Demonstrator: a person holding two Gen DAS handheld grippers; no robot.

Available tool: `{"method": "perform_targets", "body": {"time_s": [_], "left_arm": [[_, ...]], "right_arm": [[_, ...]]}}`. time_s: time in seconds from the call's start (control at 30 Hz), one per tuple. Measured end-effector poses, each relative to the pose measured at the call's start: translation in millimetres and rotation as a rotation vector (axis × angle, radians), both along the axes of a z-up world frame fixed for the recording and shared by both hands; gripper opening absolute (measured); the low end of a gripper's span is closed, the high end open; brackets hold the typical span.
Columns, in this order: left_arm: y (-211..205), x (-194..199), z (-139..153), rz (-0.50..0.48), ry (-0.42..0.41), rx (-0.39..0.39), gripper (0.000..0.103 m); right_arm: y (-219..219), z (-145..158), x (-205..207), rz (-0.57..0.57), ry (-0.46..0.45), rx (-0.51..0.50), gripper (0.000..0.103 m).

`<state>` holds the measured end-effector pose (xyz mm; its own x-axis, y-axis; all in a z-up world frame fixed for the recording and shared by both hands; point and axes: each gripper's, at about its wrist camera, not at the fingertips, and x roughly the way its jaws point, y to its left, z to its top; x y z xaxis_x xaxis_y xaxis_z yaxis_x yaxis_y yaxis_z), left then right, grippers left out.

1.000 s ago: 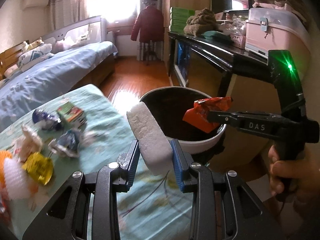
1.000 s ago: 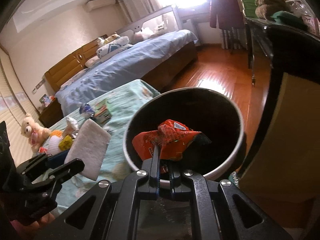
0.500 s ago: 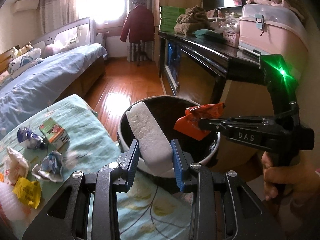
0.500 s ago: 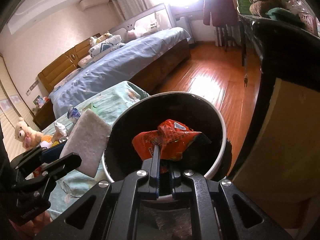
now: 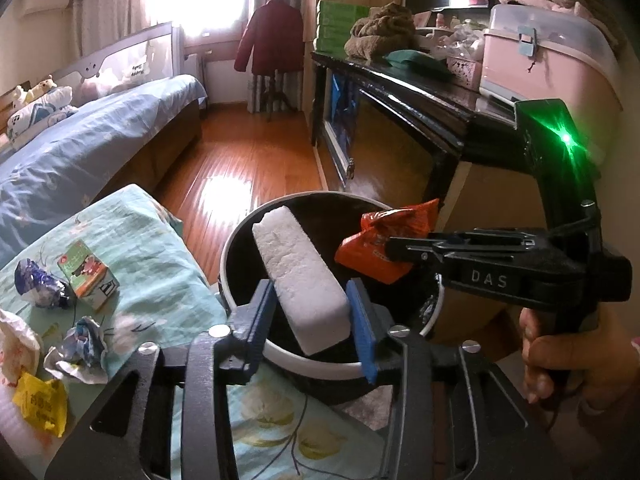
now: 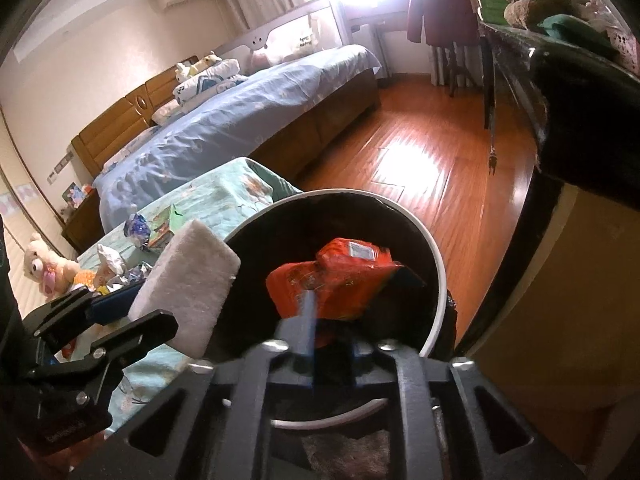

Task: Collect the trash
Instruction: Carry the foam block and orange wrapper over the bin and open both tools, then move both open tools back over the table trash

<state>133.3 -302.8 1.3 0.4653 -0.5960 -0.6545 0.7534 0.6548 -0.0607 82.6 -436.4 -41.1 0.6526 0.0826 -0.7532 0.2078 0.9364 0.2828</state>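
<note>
A black bin with a white rim stands beside the green-covered table. My left gripper hangs over its near edge. Its jaws are opening, and the white foam block stands loose between the blue pads. My right gripper, held by a hand at the right, is over the bin's mouth. Its jaws are opening too, blurred by motion. The crumpled orange wrapper still lies at its fingertips above the bin.
On the green cloth lie a small juice carton, a blue wrapper, crumpled paper and a yellow wrapper. A dark cabinet stands close behind the bin. A bed and wooden floor lie beyond.
Both grippers have moved over the bin, which now sits closer and lower in view. Both pairs of jaws have widened, loosening the foam block and the orange wrapper.
</note>
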Motion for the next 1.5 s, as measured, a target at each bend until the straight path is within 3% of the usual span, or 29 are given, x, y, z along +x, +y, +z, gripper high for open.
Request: {"method": "perform_targets", "body": {"time_s": [0.03,0.07,0.1,0.23,0.33,0.4,0.57,1.13,1.5], "left_arm": [[-0.2,0.0,0.1,0.003,0.001,0.000,0.050],[1.3,-0.4,0.1,0.008,-0.001,-0.001,0.061],[4.0,-2.2,0.5,0.017,-0.012,-0.006,0.065],[20.0,-6.9,-1.9,0.051,-0.019,-0.017,0.066],[40.0,-10.2,-6.1,0.105,-0.006,-0.042,0.067],[57.7,-11.7,-10.6,0.160,0.009,-0.057,0.068],[105.3,-13.8,-21.3,0.318,0.016,-0.084,0.078],[244.2,-13.6,-38.1,0.659,0.008,-0.048,0.083],[279.0,2.1,-37.7,0.770,0.007,-0.024,0.083]], "right_arm": [[-2.0,-1.1,-0.2,-0.004,-0.001,0.011,0.047],[-2.8,-1.2,-0.6,-0.007,-0.003,0.016,0.055],[-4.5,-1.0,-1.4,-0.012,-0.004,0.016,0.056],[-4.5,1.0,-5.3,-0.024,-0.009,0.027,0.057],[0.6,2.7,-9.2,-0.028,-0.023,0.036,0.063],[4.3,3.0,-11.0,-0.029,-0.035,0.052,0.072],[29.5,4.9,-12.1,-0.001,-0.061,0.096,0.080],[147.2,-5.0,8.5,0.229,-0.063,0.123,0.083],[193.3,-16.8,36.8,0.308,-0.060,0.115,0.083]]}}
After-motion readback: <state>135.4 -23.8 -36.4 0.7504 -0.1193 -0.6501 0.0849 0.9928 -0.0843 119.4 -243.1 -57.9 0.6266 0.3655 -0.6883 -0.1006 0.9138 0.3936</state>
